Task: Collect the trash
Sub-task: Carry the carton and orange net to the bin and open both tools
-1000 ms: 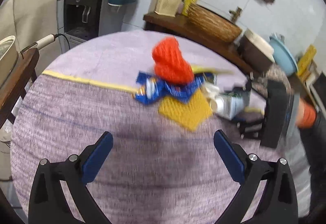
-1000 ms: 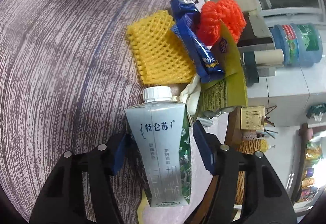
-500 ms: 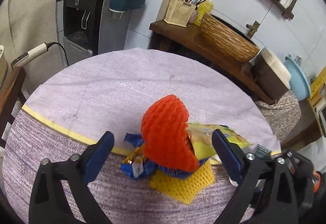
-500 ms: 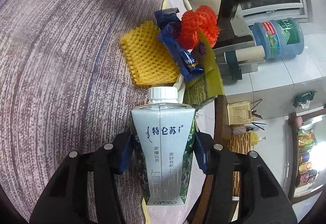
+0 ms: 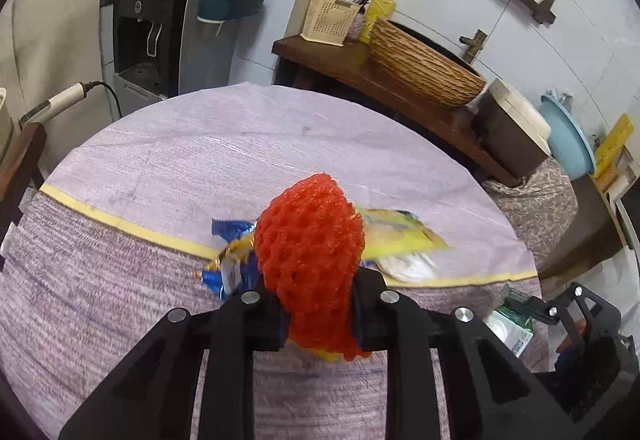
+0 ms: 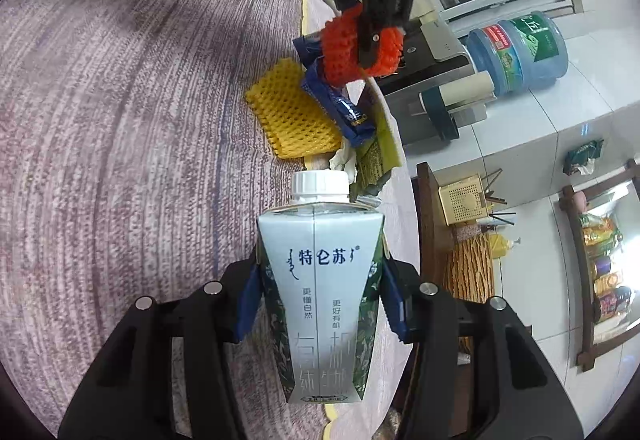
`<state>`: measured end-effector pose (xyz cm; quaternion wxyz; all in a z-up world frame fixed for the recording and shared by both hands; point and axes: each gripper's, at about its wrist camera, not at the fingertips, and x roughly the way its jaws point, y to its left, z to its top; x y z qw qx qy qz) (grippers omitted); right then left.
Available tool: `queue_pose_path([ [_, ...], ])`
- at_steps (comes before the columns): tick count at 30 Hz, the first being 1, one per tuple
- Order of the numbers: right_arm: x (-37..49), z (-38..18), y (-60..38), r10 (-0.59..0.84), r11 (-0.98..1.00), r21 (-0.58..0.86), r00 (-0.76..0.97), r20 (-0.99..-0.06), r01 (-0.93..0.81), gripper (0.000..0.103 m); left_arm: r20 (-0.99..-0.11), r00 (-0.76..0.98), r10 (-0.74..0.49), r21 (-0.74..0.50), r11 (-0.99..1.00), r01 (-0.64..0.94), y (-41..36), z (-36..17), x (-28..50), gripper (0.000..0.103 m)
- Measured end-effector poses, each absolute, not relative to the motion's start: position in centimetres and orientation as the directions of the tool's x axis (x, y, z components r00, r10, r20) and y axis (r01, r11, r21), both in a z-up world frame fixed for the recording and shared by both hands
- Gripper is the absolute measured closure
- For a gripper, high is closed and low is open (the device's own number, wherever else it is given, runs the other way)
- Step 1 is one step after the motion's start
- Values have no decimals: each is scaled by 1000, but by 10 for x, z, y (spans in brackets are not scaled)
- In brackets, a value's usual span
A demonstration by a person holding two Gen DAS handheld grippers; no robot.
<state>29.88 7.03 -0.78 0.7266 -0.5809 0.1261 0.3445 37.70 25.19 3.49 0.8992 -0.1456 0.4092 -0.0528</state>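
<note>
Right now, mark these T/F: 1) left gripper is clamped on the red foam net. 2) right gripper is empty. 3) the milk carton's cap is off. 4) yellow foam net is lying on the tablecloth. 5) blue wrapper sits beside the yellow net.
1) True: the left gripper has just closed on the red foam net, which sits squeezed between its pads.
2) False: the right gripper holds the milk carton.
3) False: its white cap is on.
4) True: the yellow foam net lies flat on the tablecloth.
5) True: the blue wrapper lies against its edge.
</note>
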Motion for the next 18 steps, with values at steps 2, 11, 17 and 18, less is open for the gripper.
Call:
queue_pose_path([
  [2, 291, -3, 64, 358, 105, -755, 733, -579, -648, 52, -707, 674, -215, -291, 957, 0, 244, 43, 358, 80],
  [11, 244, 17, 13, 363, 284, -675, 728, -581, -681, 52, -655, 686, -318, -299, 942, 151, 175, 66, 269, 80],
  [17, 216, 25, -57, 303, 457, -611, 759, -577, -647, 52, -638, 653, -408, -285, 913, 292, 91, 63, 236, 80],
  [18, 210, 28, -74, 288, 493, -596, 765, -576, -634, 52, -636, 643, -428, -290, 904, 315, 78, 62, 232, 80],
])
